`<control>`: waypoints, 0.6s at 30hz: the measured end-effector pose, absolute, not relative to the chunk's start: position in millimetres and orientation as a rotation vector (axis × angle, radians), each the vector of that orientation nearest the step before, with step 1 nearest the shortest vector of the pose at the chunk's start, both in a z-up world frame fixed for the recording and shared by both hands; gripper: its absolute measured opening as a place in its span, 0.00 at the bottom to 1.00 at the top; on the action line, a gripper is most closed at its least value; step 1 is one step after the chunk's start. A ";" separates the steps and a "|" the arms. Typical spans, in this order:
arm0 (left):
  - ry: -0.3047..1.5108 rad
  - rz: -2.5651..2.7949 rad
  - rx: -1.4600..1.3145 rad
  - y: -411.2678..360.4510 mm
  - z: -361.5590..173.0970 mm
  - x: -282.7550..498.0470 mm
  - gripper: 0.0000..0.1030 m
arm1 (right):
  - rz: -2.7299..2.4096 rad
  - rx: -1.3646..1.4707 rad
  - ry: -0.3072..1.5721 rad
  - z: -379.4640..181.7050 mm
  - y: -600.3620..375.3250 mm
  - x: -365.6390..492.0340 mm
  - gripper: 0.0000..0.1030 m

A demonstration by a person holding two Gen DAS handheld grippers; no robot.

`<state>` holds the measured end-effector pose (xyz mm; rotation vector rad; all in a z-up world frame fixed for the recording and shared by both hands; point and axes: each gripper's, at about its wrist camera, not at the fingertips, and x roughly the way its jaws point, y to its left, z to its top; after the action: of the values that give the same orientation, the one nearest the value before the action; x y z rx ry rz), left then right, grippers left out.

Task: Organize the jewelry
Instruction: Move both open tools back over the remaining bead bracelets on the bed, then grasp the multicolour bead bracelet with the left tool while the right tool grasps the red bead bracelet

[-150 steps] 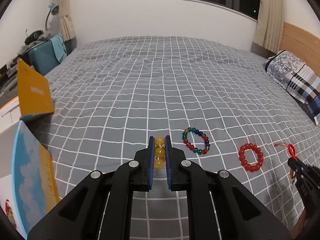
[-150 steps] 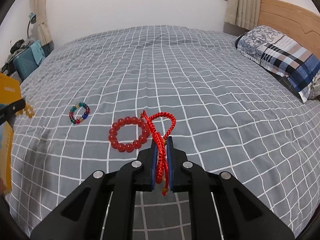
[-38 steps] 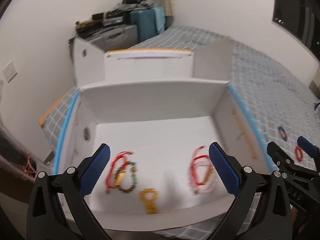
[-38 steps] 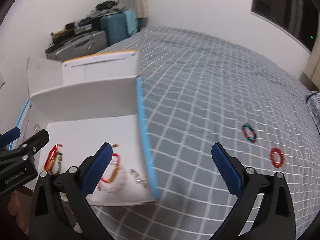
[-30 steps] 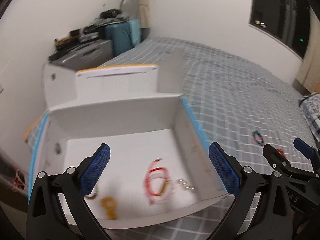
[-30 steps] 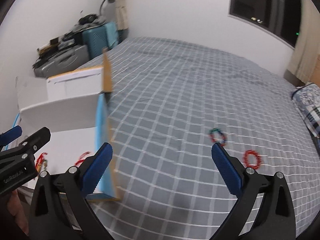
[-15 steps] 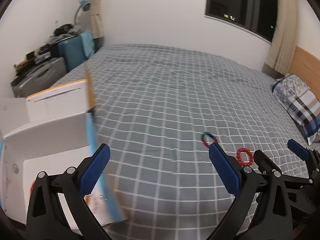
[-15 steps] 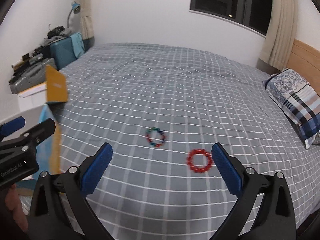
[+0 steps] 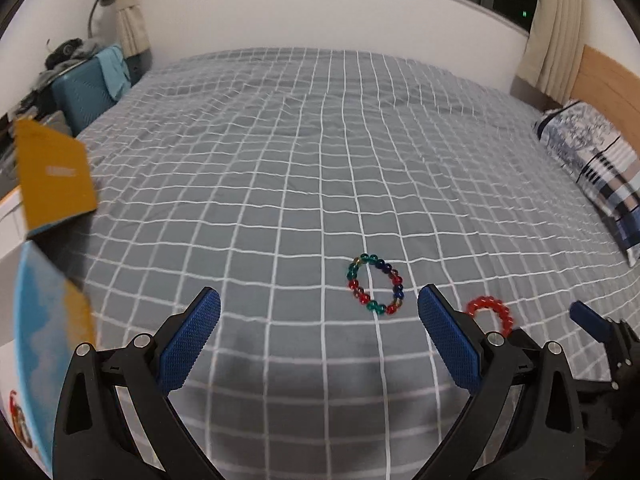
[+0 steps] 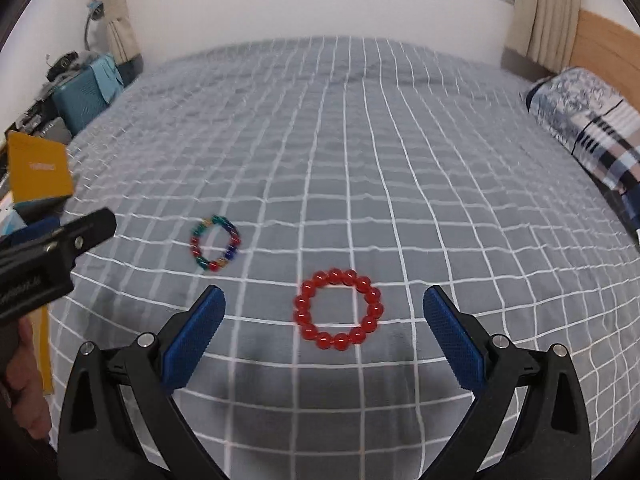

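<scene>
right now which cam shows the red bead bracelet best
The right wrist view. There the red bead bracelet lies whole on the bedspread, centred ahead of the open right gripper. The left wrist view shows only part of it, its lower right hidden behind the open left gripper's right finger.

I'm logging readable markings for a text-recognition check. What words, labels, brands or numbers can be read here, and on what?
Nothing reads clearly in either view.
Yellow cardboard box flap: a short pale printed word, too blurred to read.
Black left gripper, side of its body in the right wrist view: white lettering, too faint and angled to quote.
Multicoloured bead bracelet, red bead bracelet, grey checked bedspread: no text.
</scene>
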<state>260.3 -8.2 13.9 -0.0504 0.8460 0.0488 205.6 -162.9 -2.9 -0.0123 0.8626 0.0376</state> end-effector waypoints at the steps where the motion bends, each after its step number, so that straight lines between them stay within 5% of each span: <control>1: 0.854 0.044 -0.045 -11.9 5.7 269.5 0.94 | 0.038 -0.009 0.869 -6.5 -164.9 208.9 0.93; 18: 0.963 0.027 -0.016 -31.0 -65.8 343.4 0.94 | 0.039 0.040 0.988 -65.2 -180.6 247.5 0.92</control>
<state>343.4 -31.0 -65.8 -0.0157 0.9630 0.0273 247.5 -180.6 -65.2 0.0399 0.9884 0.0390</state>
